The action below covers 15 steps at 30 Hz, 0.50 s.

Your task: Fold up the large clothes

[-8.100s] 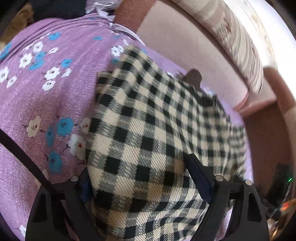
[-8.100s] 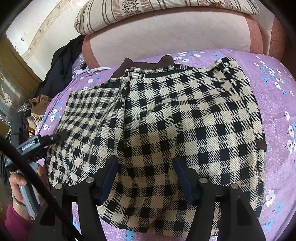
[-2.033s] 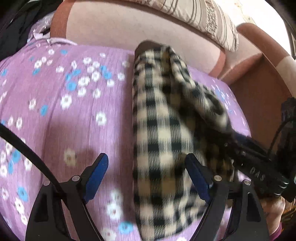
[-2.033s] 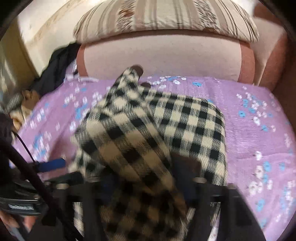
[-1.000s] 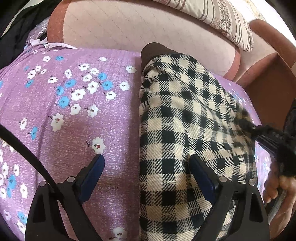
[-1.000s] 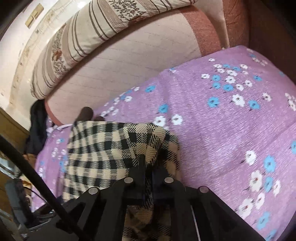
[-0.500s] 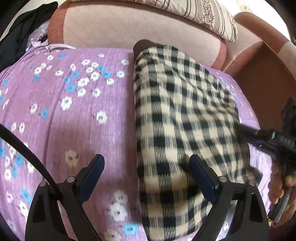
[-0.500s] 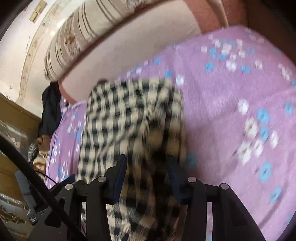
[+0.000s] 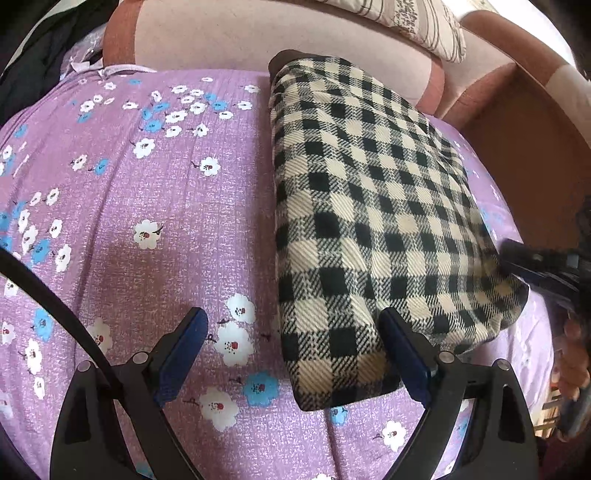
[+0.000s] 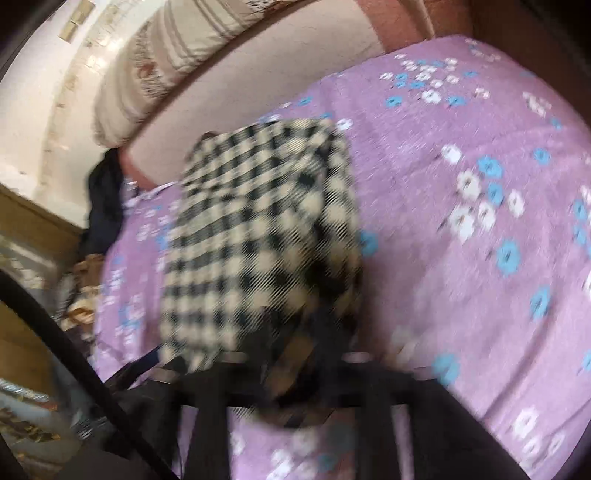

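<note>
left tongs (image 9: 291, 354): spread wide, nothing held. The near left corner of the checked garment (image 9: 369, 206) sits in the gap, with the right-hand blue pad (image 9: 402, 354) touching or just over the cloth and the other pad over bare bedsheet (image 9: 129, 206).

right tongs (image 10: 295, 354): way too blurry in the right wrist view, so whether anything is pinched can't be told. In the left wrist view the tips (image 9: 532, 262) are seen at the garment's right edge, touching it or very nearly.

garment location: laid on the purple flowered bedsheet, right of the middle, folded into a thick narrow rectangle. A dark brown bit (image 9: 284, 59) pokes out at the far end, close against the pink headboard (image 9: 258, 33).

long axis: runs straight away from the left tongs, near end by the pads, far end by the headboard.

key relation: the short near edge is right at the left tongs, so that hand is judged better placed to lift it. The right tongs are beside the long right edge, a bit further up.

likely next step: probably a fold across the length, near end carried toward the far end. Just a guess though.

watch out: the bundle looks thick, so only the top layers might get caught.

background: striped pillow (image 9: 417, 26) on top of the headboard, dark clothes (image 10: 105, 199) piled off to the left.
</note>
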### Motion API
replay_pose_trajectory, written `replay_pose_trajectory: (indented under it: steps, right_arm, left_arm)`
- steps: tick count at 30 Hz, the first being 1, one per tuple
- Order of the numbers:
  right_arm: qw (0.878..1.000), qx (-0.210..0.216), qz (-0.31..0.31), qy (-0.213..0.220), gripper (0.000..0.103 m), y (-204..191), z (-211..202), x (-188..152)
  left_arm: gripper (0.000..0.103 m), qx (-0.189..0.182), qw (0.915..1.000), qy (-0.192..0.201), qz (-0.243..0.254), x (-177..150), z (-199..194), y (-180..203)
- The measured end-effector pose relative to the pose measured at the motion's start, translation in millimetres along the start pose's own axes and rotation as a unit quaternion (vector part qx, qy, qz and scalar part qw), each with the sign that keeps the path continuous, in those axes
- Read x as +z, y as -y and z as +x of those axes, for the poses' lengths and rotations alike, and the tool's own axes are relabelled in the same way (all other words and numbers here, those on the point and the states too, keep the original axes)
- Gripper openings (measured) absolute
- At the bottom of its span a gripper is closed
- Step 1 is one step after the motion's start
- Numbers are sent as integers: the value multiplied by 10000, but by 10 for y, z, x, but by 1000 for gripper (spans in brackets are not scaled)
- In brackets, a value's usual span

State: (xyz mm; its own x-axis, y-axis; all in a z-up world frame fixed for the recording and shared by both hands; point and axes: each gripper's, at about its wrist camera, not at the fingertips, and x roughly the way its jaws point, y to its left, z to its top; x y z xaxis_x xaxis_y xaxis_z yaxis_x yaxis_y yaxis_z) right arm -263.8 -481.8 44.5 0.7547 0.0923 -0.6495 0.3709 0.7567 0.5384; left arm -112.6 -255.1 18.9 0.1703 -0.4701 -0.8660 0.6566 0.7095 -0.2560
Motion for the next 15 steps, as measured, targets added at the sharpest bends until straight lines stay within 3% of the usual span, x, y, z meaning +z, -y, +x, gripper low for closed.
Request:
replay_pose_trajectory:
  steps: [3, 6, 8, 12, 15]
  right_arm:
    - [9995, -46, -149, -265, 50, -82, 74, -188]
    - [9987, -263, -123, -418, 19, -26, 140, -300]
    - [9987, -334, -198, -329, 10, 3, 88, -360]
    - [9962, -745, -132, -435, 6, 182, 160, -433]
    - [9964, -717, -227, -385, 6, 131, 109, -425]
  left_arm:
    - [93, -45, 9999, -79, -62, -12, 21, 13]
    - [93, -18, 10000, -46, -67, -46, 21, 37]
    - [93, -64, 9999, -58, -112, -69, 17, 23]
    - [96, -117, 9998, -40, -176, -123, 72, -21]
    - [96, -47, 9999, -1, -105, -113, 41, -2]
